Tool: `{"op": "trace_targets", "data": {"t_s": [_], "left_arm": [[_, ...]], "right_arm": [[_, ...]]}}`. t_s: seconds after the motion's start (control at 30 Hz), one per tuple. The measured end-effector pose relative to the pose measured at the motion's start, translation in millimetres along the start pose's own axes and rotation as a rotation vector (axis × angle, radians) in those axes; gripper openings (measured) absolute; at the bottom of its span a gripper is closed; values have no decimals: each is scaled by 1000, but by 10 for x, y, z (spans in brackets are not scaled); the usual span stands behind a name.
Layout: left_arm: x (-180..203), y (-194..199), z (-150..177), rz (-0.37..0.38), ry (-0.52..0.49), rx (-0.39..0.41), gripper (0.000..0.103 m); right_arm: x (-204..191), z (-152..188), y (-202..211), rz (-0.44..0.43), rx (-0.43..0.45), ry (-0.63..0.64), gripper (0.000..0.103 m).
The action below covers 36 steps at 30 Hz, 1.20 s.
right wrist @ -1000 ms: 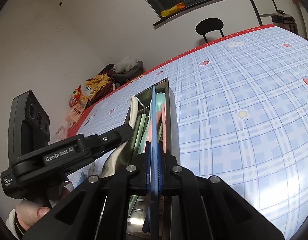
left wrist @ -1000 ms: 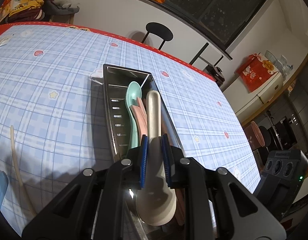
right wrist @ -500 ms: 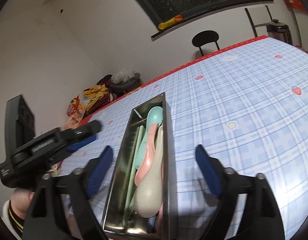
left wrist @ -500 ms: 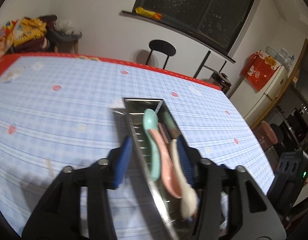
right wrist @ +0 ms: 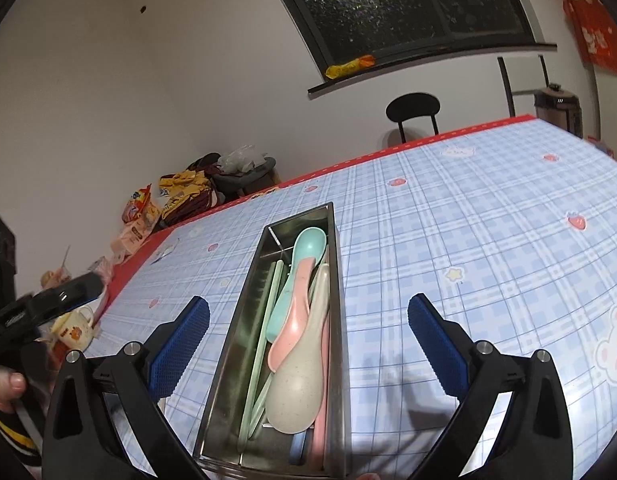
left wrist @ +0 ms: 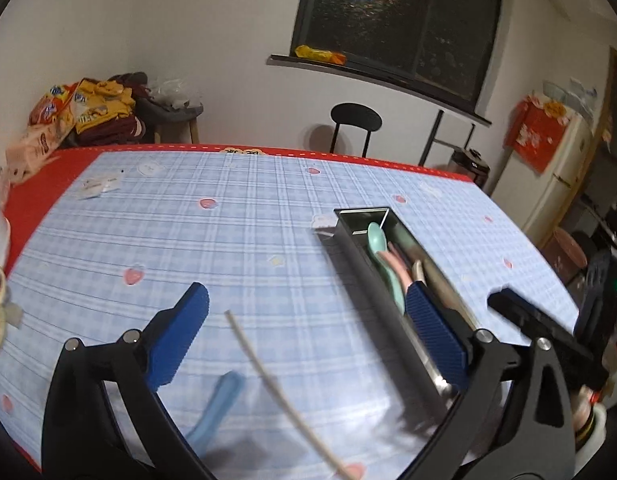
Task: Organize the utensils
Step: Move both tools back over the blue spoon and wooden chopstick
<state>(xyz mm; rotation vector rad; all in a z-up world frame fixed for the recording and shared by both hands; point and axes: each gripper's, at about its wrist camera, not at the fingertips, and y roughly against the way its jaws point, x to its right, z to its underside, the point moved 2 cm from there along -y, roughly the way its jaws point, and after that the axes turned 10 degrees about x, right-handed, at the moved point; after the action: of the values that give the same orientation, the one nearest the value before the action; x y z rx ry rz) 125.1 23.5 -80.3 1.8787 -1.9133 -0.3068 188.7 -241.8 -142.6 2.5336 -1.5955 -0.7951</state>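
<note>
Both grippers are hovering with fingers spread wide and holding nothing, over the checked surface point(left wrist: 248, 240).

In the left wrist view, the left gripper point(left wrist: 308, 344) is sitting low in the frame with its fingers point(left wrist: 180, 336) gaping; between them, lower centre, one cream chopstick point(left wrist: 268, 380) and one blue utensil handle point(left wrist: 216, 408) are lying on the surface, blurred and untouched, while the metal tray point(left wrist: 372, 280) is running along the right finger; whether they touch I cannot tell. In the right wrist view, the right gripper point(right wrist: 308, 344) is straddling the tray point(right wrist: 336, 320) at lower centre, its fingers point(right wrist: 436, 344) clear of both walls. Inside, three spoons are lying stacked: one mint spoon point(right wrist: 296, 272), one pink spoon point(right wrist: 296, 320) and one beige spoon point(right wrist: 304, 380), with pale green chopsticks point(right wrist: 264, 332) to their left.
</note>
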Motion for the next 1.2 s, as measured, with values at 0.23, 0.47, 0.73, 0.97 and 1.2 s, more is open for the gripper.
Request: {"op": "trace_targets", "data": {"t_s": [0.23, 0.47, 0.73, 0.97, 1.2], "left_arm": [[-458, 427, 118, -26, -42, 35, 97], [-906, 615, 352, -36, -31, 49, 97], [-1136, 630, 605, -4, -80, 90, 97], [-1223, 575, 706, 48, -52, 95, 97], [-1225, 559, 711, 64, -35, 88, 97]], "right_arm": [[-399, 20, 173, -15, 50, 110, 97], [-880, 256, 91, -8, -55, 190, 97], [-1408, 521, -92, -65, -167, 270, 90], [-1720, 850, -316, -81, -297, 332, 49], [-1809, 1058, -522, -33, -389, 404, 43]]}}
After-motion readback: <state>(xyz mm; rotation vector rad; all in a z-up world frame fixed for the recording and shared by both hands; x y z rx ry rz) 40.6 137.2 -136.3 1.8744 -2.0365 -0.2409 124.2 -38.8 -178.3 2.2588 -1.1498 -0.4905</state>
